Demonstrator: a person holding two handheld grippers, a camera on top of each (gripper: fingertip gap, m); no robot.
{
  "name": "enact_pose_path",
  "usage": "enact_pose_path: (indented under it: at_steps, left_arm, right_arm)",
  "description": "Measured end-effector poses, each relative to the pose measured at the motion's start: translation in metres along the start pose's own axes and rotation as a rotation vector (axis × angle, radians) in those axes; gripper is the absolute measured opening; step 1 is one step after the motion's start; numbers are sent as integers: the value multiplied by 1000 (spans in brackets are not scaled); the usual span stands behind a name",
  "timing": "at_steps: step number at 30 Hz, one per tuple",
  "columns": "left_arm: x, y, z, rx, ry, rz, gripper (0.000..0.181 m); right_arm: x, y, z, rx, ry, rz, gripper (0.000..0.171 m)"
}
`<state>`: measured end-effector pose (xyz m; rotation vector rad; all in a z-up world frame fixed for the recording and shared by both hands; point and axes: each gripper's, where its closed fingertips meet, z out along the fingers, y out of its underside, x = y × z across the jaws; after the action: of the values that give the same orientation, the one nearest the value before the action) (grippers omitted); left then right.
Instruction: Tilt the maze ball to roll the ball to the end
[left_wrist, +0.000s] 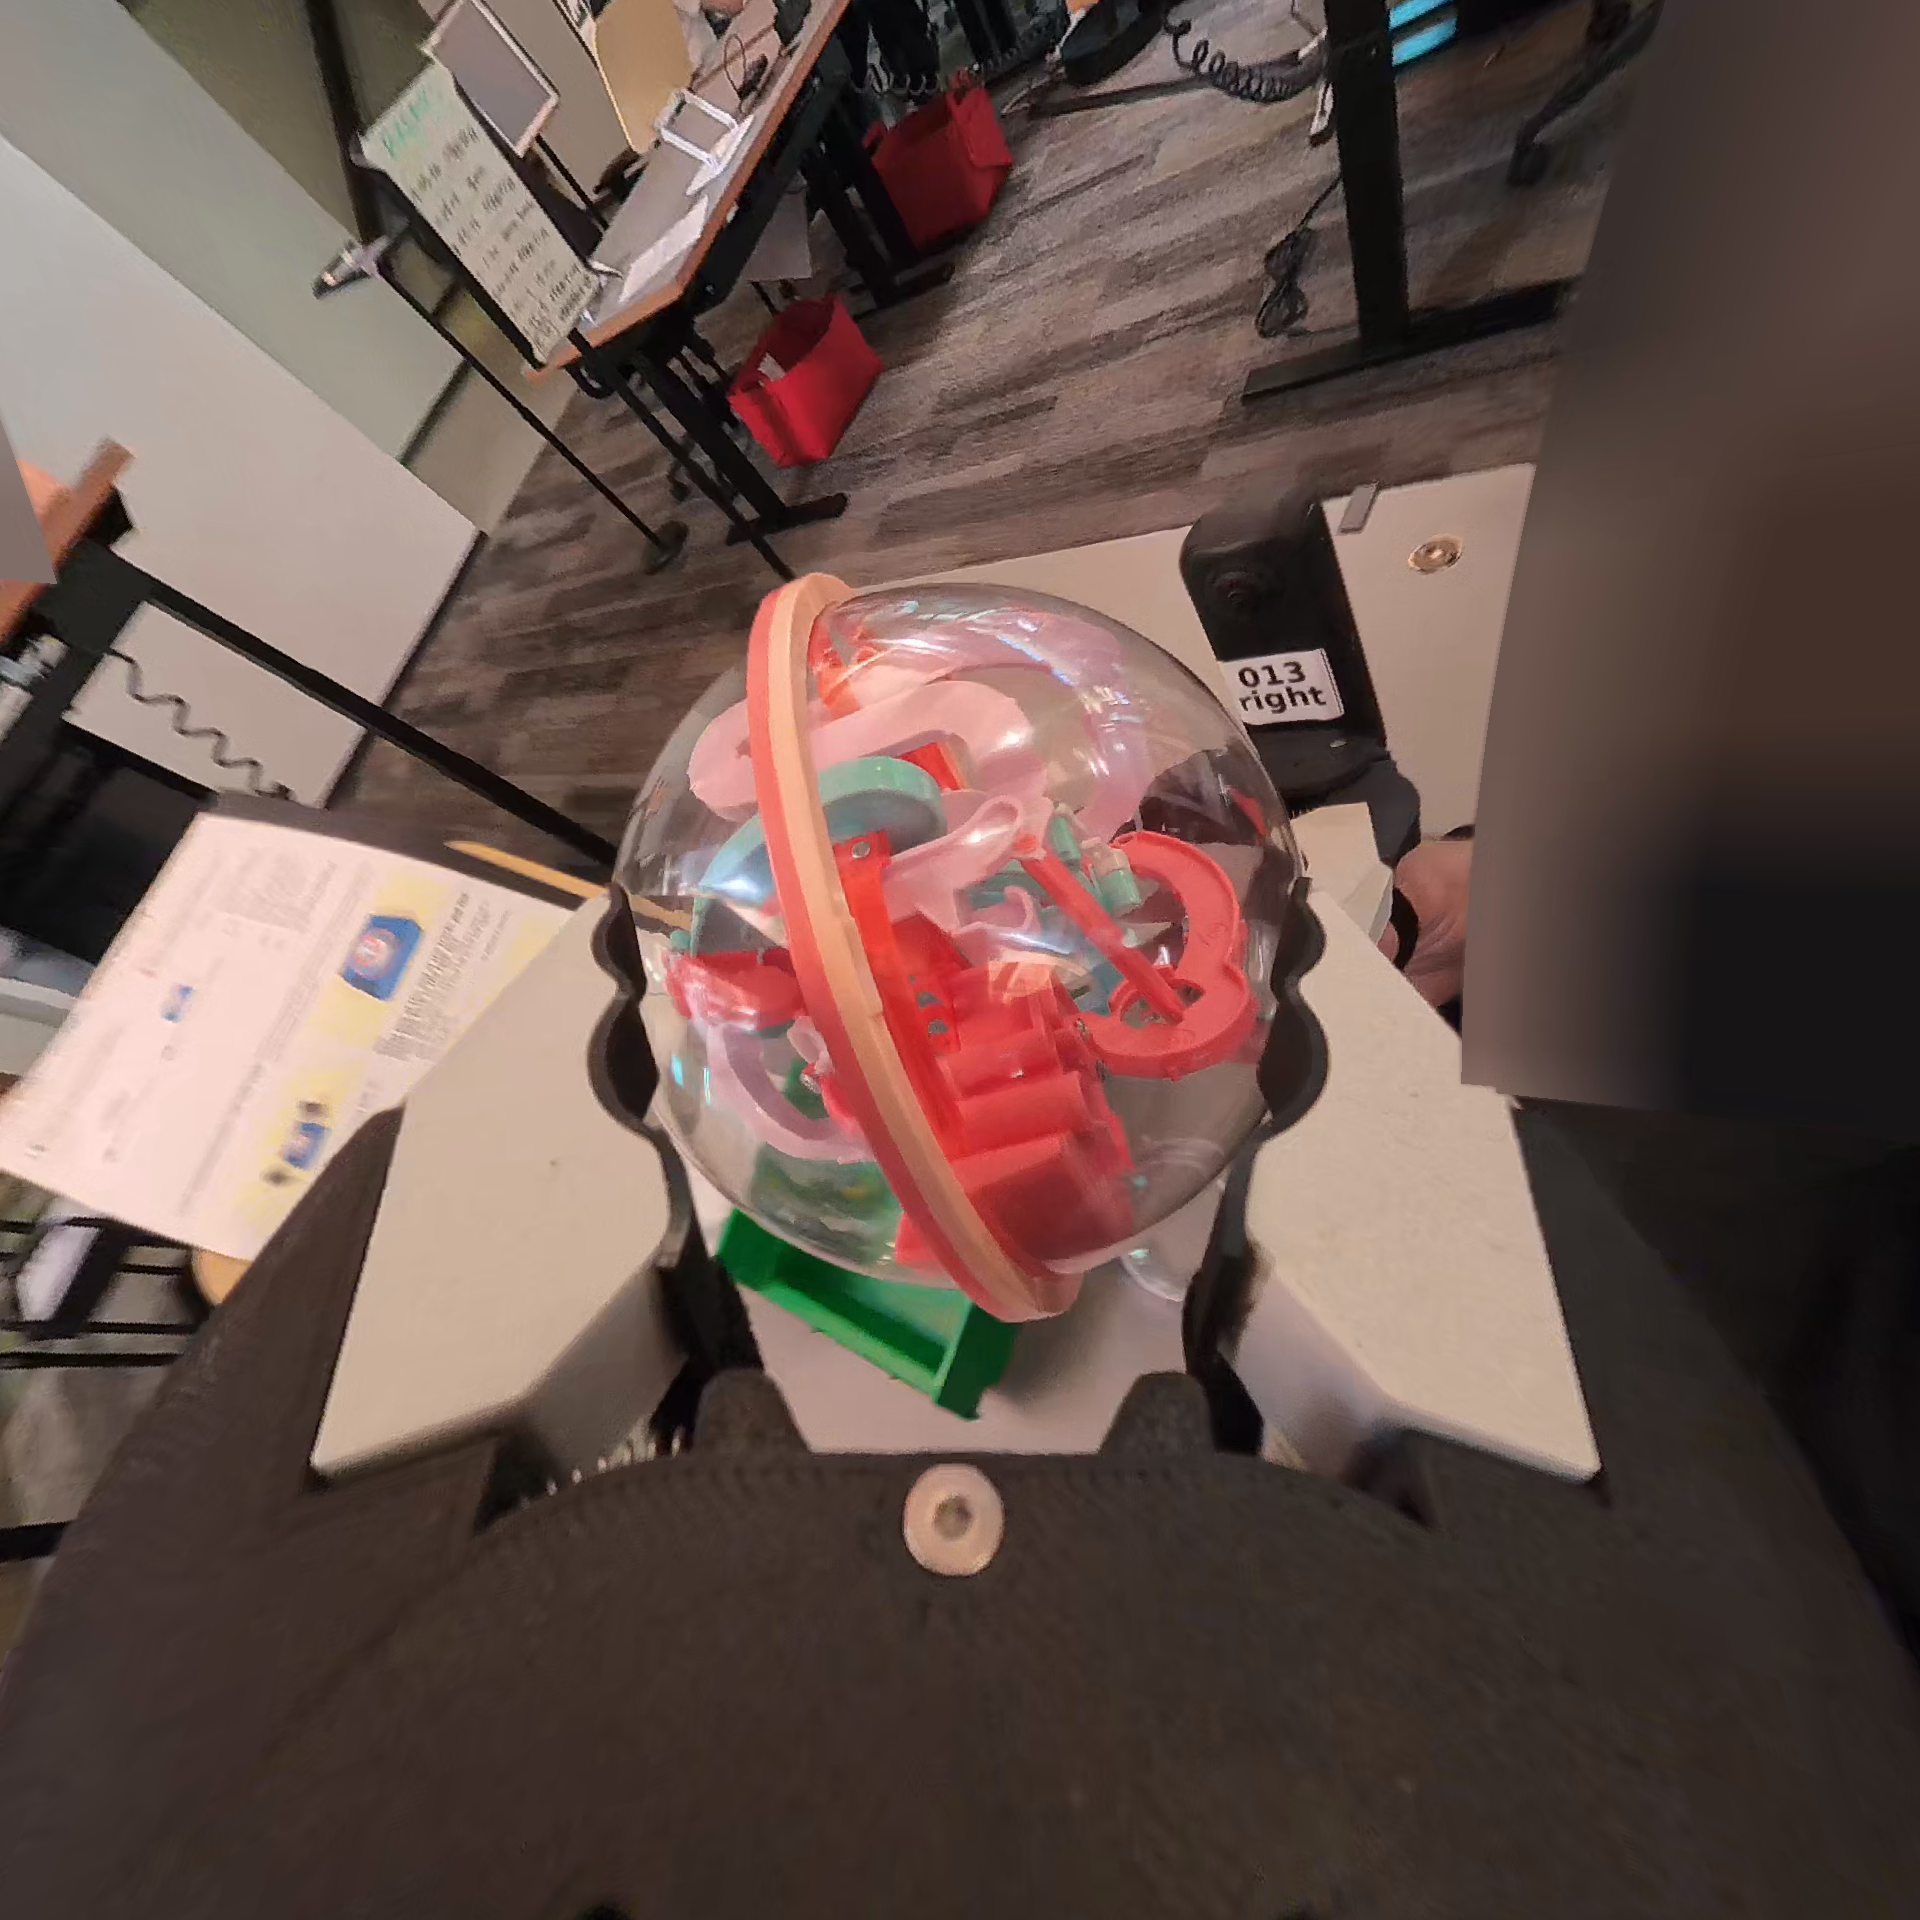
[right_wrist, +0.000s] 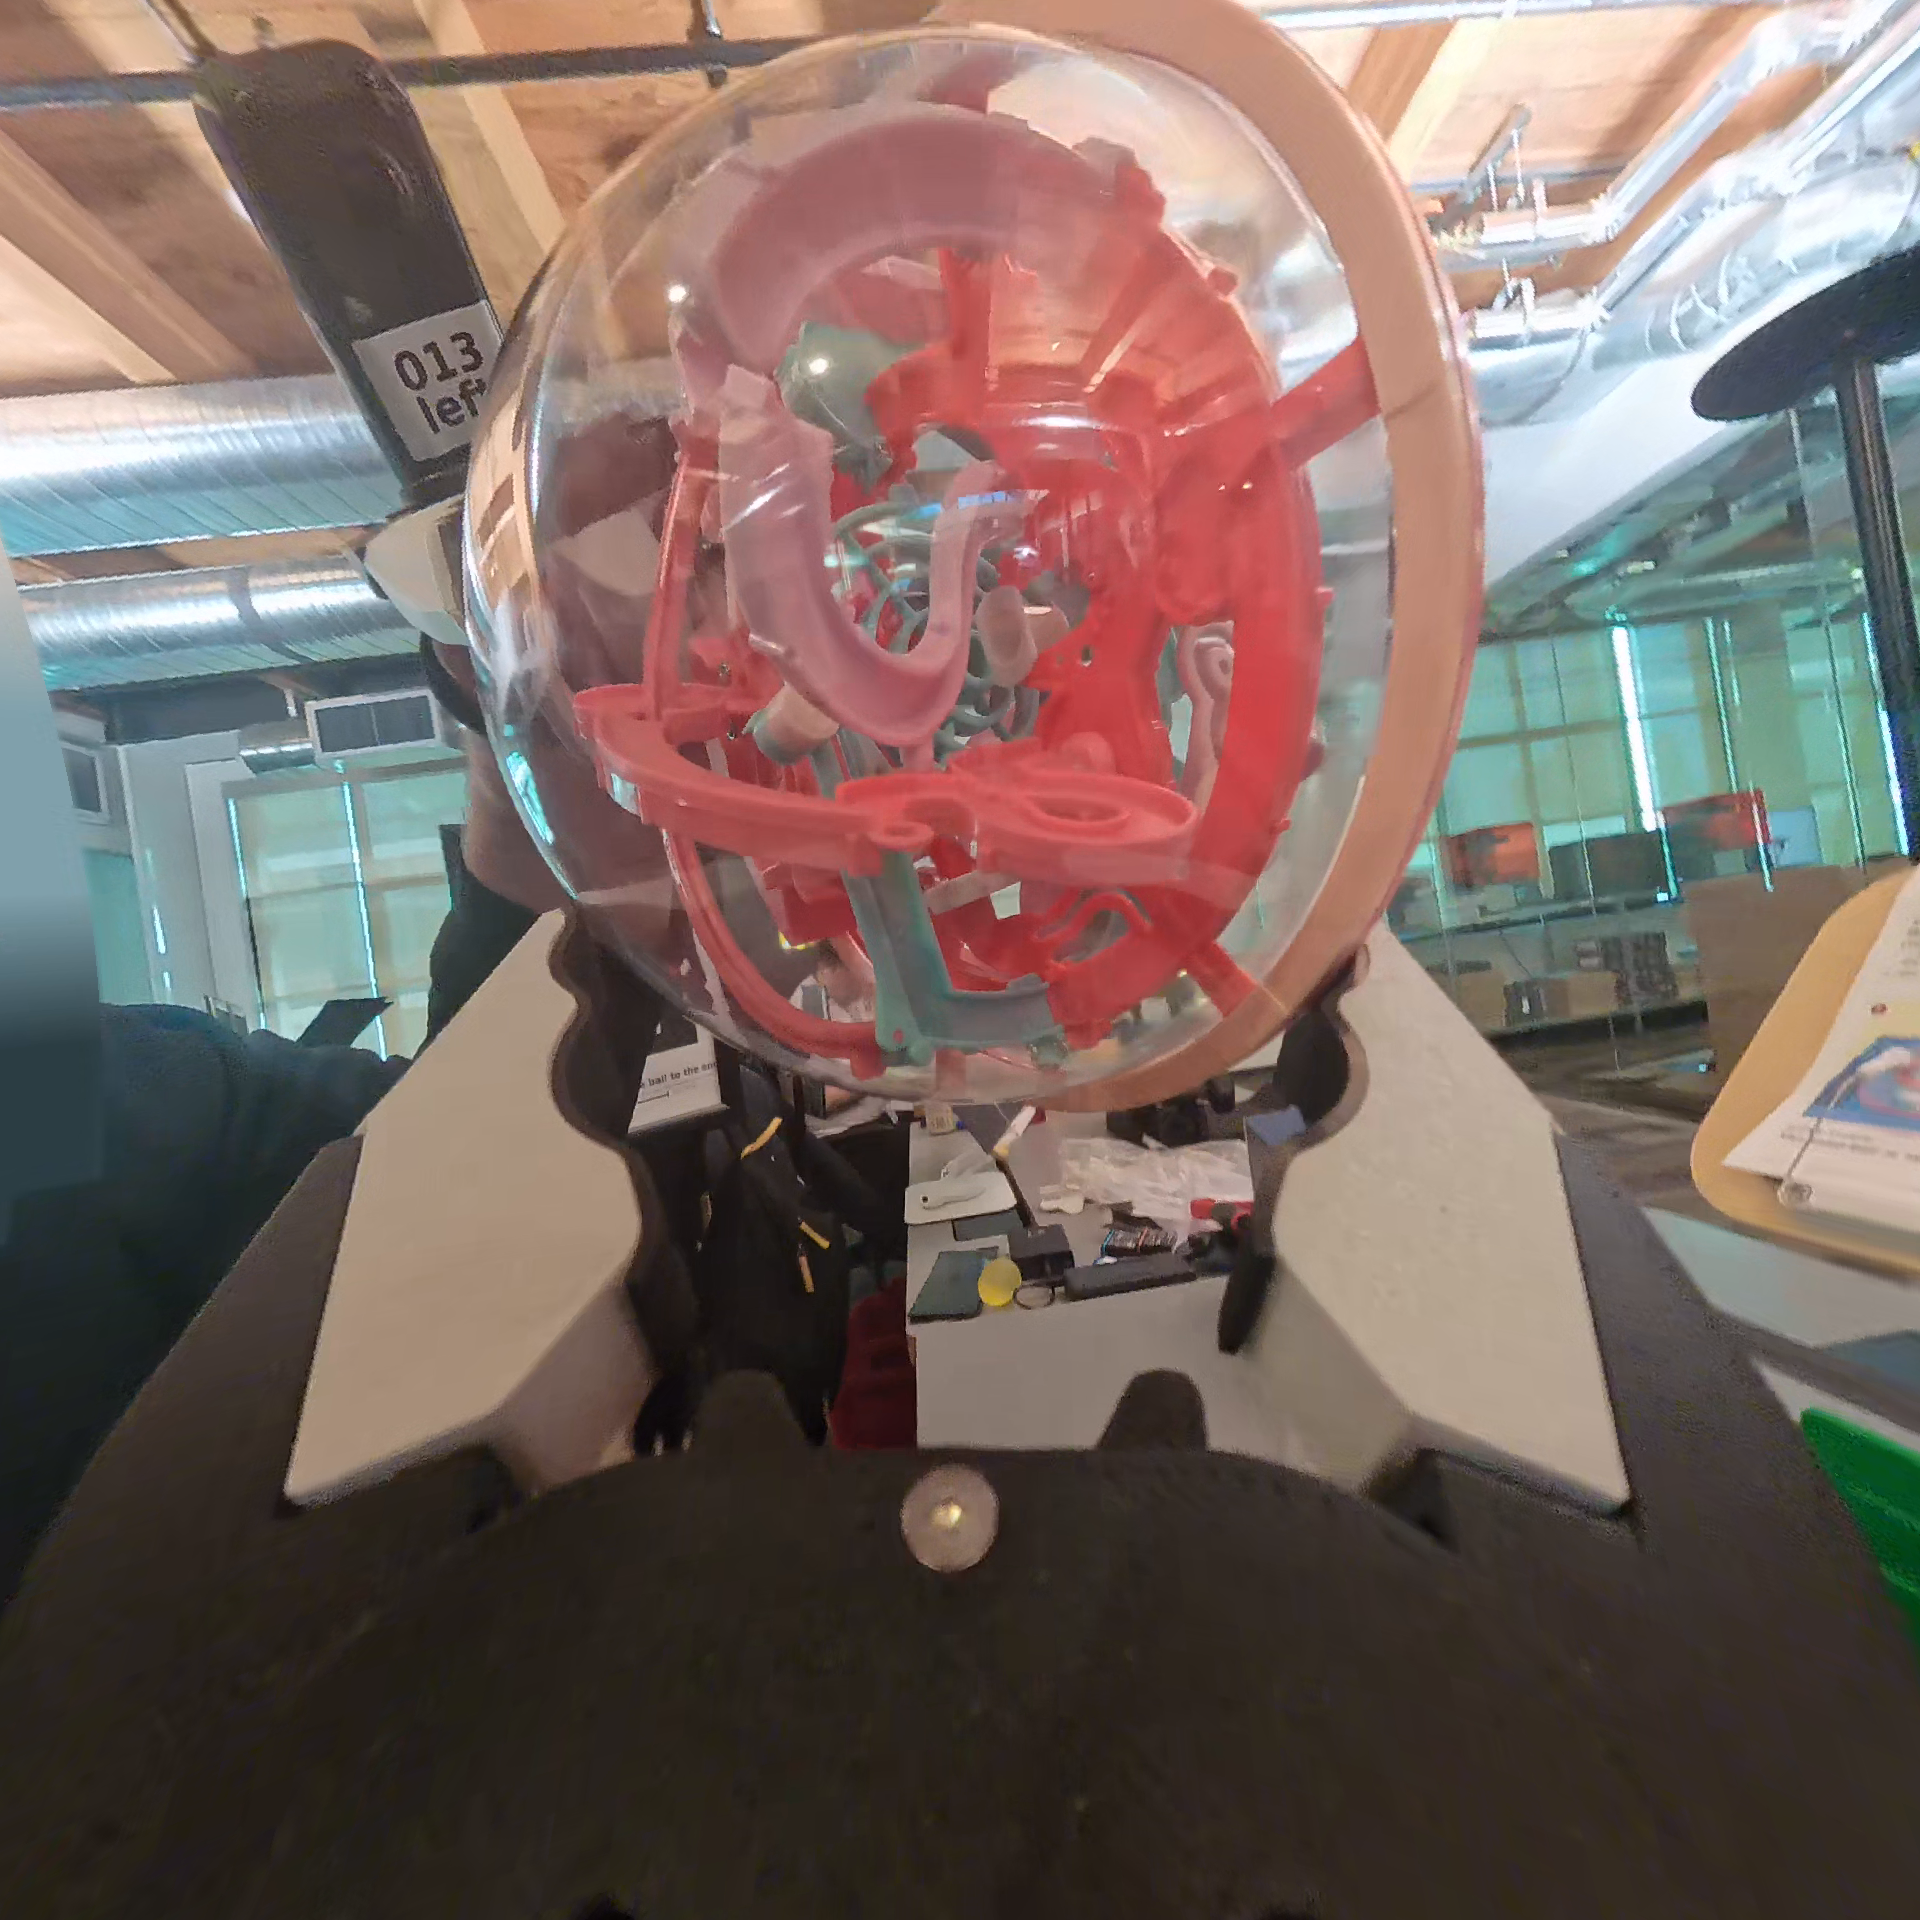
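Note:
The maze ball (left_wrist: 956, 935) is a clear sphere with red, pink and teal tracks inside and a tan band round its middle. Both grippers hold it in the air from opposite sides. My left gripper (left_wrist: 956, 940) is shut on it, just above the green stand (left_wrist: 873, 1320). My right gripper (right_wrist: 951, 997) is shut on the maze ball (right_wrist: 956, 582) and tilts it up toward the ceiling. The right gripper's black body (left_wrist: 1288, 644) shows behind the sphere, and the left gripper's body (right_wrist: 353, 260) shows at upper left. I cannot pick out the small ball inside.
A printed sheet (left_wrist: 239, 997) lies to the left on the table. A person's hand (left_wrist: 1434, 914) grips the right tool. Red bins (left_wrist: 805, 379) and desk legs stand on the floor beyond. A cluttered white desk (right_wrist: 1091, 1247) lies beyond, and the green stand's edge (right_wrist: 1870, 1496) shows at right.

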<state>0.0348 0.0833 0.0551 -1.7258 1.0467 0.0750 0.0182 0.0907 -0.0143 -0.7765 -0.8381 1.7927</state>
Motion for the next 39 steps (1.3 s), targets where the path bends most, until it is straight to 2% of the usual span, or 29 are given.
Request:
enact_pose_path:
  at_steps: [10, 17, 21, 29, 32, 36, 39]
  left_arm:
    - [10, -25, -15, 44, -79, 175, 118]
    - [9, -46, -37, 145, -131, 209, 120]
    - [8, -58, -54, 258, -139, 211, 121]
    - [7, -58, -79, 531, -92, 78, 129]
    - [4, -49, -79, 640, -28, -29, 136]
    - [4, -35, -80, 820, 88, -155, 137]
    - [4, -19, -72, 870, 164, -250, 137]
  right_arm:
    - [-9, -36, 0, 46, -17, -304, 133]
    - [-27, -77, 8, 24, 9, -587, 132]
    - [-44, -100, 15, 29, 17, -754, 133]
    - [-82, -121, 35, -51, 16, -1079, 133]
    - [-96, -119, 45, -117, 16, -1206, 133]
    - [-105, -111, 55, -200, -12, -1262, 135]
    - [-99, -99, 58, -268, -5, -1240, 136]
